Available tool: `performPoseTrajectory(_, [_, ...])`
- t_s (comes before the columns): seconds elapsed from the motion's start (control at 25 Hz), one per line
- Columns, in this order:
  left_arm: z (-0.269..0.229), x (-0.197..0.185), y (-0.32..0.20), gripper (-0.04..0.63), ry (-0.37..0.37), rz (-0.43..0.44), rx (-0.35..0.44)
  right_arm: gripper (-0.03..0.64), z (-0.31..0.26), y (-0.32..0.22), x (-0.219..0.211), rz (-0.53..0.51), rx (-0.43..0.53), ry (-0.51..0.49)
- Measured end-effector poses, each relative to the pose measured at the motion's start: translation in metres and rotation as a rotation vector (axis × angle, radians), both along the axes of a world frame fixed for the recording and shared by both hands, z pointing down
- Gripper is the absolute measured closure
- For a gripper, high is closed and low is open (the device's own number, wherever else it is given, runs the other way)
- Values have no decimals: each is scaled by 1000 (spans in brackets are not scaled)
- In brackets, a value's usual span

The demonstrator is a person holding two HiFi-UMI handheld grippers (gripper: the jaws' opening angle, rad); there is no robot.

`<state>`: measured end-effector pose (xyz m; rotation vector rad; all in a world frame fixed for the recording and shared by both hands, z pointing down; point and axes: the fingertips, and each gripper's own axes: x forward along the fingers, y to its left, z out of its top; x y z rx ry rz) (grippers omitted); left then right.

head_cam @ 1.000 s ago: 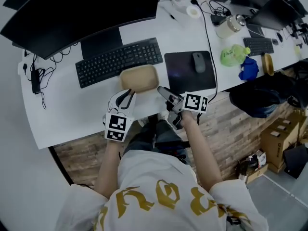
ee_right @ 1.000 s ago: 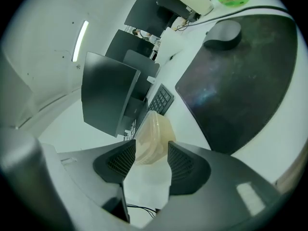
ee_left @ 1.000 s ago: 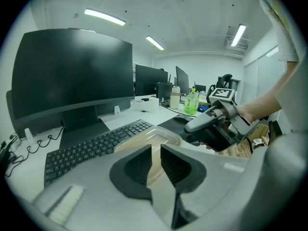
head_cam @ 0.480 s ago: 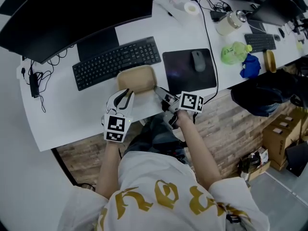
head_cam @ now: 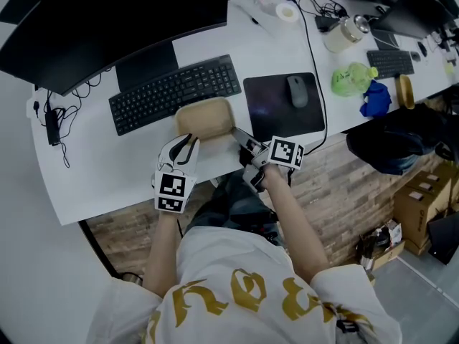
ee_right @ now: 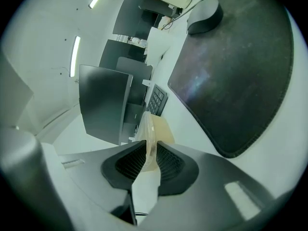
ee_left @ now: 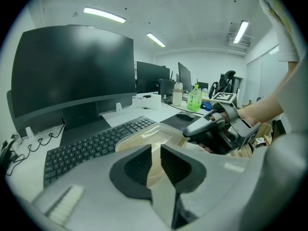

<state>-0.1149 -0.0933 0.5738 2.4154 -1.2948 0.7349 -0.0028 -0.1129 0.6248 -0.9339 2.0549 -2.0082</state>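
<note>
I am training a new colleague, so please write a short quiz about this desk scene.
1. True or false: the right gripper has its jaws closed on the rim of the tan container.
2. The jaws of the left gripper are: A) apart, B) pressed together.
3. Fill in: the mouse lies on the black ____.
Key: 1 true; 2 A; 3 mouse pad.
</note>
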Motion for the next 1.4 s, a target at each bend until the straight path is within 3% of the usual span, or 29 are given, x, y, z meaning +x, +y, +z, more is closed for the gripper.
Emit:
performPoseTrajectory(0.64, [-4,5,-3,538,-11,2,11,541,-9,4,6,12,-8,-19])
performPoseTrajectory(1.4, [-11,7,5,538,-1,-16,29,546,-14,7,11,-5,-1,65])
